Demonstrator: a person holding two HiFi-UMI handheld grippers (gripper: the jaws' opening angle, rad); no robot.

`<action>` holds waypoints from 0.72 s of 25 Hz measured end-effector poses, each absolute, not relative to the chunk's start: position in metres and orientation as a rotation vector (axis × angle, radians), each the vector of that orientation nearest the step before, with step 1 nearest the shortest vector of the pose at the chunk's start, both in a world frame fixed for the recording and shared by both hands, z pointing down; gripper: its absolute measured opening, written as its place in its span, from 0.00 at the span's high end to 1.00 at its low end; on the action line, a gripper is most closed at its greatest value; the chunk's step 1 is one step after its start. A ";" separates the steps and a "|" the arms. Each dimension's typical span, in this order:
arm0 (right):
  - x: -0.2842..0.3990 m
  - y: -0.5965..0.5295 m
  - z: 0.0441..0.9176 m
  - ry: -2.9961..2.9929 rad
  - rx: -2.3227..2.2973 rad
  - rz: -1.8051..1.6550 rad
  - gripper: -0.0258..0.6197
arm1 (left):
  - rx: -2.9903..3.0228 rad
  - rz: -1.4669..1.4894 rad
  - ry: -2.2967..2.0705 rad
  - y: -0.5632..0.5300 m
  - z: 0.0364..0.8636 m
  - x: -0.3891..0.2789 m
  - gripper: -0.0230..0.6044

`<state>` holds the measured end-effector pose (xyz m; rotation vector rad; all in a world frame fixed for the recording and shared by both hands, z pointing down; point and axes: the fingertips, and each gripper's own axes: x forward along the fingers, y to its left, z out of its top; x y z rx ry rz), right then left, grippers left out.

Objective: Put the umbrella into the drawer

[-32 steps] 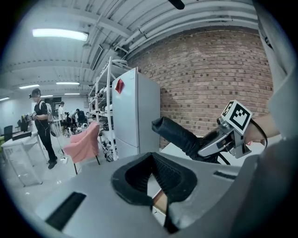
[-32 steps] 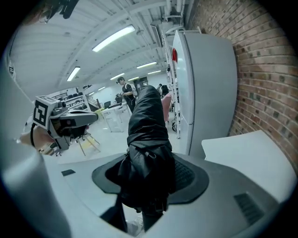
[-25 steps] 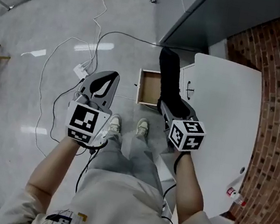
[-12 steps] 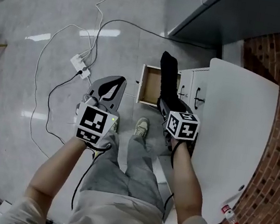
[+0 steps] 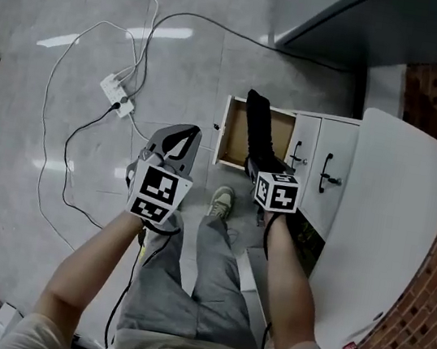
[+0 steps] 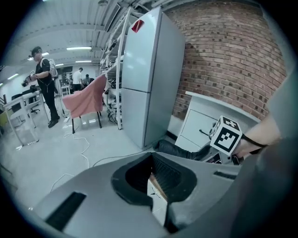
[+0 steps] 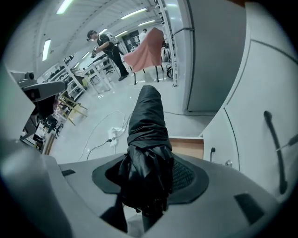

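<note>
A black folded umbrella is clamped in my right gripper, which is shut on its lower part. It points away from me, and its far end lies over the open wooden drawer low in the white cabinet. In the right gripper view the umbrella fills the gap between the jaws of the right gripper, with the drawer just behind it. My left gripper hangs to the left of the drawer, tips together and holding nothing. The left gripper frames a corner of the drawer.
The white cabinet has two handled doors to the right of the drawer. My shoe stands just before the drawer. A power strip with trailing cables lies on the grey floor to the left. A tall fridge stands beyond.
Both grippers have sunk towards the floor. The umbrella has come down with the right gripper, and its far end now lies over the open drawer. The left gripper stays beside it.
</note>
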<state>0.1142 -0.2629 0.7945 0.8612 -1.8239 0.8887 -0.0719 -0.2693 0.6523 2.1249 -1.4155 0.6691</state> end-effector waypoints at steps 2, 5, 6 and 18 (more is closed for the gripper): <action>0.120 -0.261 0.828 -1.784 0.855 0.902 0.59 | 2.108 0.685 -1.398 -0.271 0.684 -0.072 0.95; 0.130 -0.254 0.881 -1.721 0.838 0.907 0.59 | 2.105 0.707 -1.355 -0.269 0.736 -0.068 0.95; 0.134 -0.253 0.899 -1.704 0.831 0.903 0.59 | 2.104 0.710 -1.339 -0.268 0.753 -0.066 0.95; 0.155 -0.242 1.046 -1.583 0.716 0.842 0.59 | 2.010 0.692 -1.254 -0.264 0.916 -0.051 0.95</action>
